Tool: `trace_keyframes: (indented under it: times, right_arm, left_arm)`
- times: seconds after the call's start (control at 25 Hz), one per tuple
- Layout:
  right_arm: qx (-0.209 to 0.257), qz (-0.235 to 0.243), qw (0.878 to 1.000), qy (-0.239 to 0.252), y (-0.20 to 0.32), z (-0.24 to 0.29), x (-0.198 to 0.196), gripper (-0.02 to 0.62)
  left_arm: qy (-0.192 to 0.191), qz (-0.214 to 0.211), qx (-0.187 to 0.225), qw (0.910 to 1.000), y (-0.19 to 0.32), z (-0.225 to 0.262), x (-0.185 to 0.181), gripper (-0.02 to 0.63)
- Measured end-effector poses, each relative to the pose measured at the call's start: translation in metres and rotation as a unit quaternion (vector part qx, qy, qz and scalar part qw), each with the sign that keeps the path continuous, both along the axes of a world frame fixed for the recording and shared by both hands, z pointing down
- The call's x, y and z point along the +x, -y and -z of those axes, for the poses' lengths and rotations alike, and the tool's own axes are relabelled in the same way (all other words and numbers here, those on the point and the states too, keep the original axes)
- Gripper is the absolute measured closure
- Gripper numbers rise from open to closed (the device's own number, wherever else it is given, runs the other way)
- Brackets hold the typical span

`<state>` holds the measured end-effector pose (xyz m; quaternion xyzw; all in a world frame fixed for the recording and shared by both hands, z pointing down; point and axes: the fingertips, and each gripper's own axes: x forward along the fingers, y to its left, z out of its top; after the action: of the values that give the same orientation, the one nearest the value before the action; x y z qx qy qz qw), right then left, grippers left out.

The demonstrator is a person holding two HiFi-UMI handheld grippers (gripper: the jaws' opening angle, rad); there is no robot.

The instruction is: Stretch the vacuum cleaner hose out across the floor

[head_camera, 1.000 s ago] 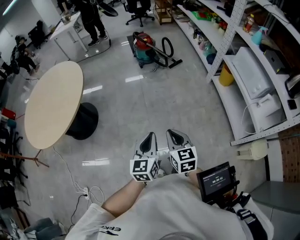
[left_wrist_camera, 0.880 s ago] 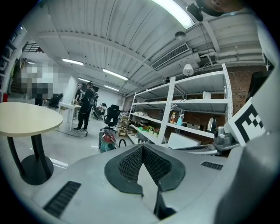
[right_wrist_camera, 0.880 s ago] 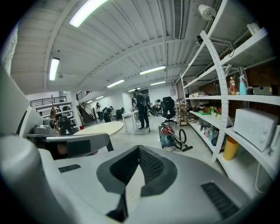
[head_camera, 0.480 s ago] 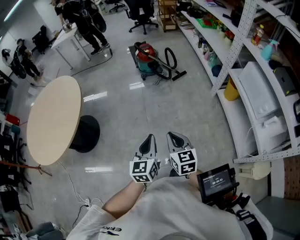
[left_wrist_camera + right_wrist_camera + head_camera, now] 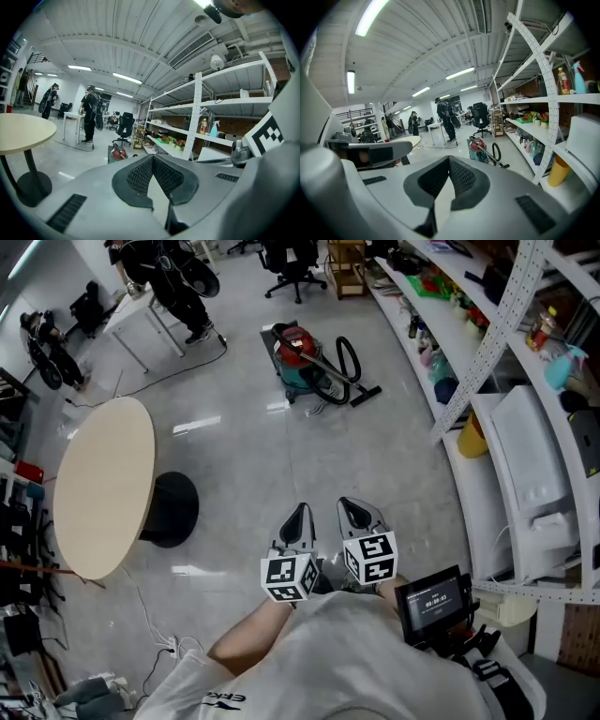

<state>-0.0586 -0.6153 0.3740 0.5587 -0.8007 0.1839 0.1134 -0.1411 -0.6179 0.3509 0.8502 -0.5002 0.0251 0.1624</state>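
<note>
L gripper (image 5: 299, 517) & R gripper (image 5: 353, 512) closed, holding nothing, side by side, cuz vacuum cleaner (image 5: 292, 357) w/ hose (image 5: 357, 360) is far off.

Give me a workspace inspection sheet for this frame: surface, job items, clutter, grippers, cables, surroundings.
Surface: glossy grey floor, open between the grippers and the vacuum cleaner.
Job's things: red and teal vacuum cleaner stands far ahead; its black hose is looped beside it, not stretched out.
Clutter: round table at left; yellow container at the foot of the shelving.
Grippers: left gripper and right gripper side by side, both shut and empty, far from the hose.
Cables: thin white cable on the floor by the table; dark cable on the floor near the standing person.
Surroundings: shelving along the right; office chair beyond.
</note>
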Motion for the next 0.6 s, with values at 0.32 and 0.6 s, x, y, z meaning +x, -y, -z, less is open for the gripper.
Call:
trace_keyframes:
  times: [0.32, 0.6]
  right_arm:
    - [-0.011, 0.004, 1.0, -0.011, 0.095, -0.011, -0.005, 0.594]
    - [-0.008, -0.008, 1.0, -0.029, 0.209, -0.001, -0.032, 0.594]
  left_arm:
    - [-0.009, 0.001, -0.005, 0.9999, 0.099, -0.009, -0.004, 0.604]
    - [-0.018, -0.024, -0.004, 0.9995, 0.214, -0.002, -0.029, 0.604]
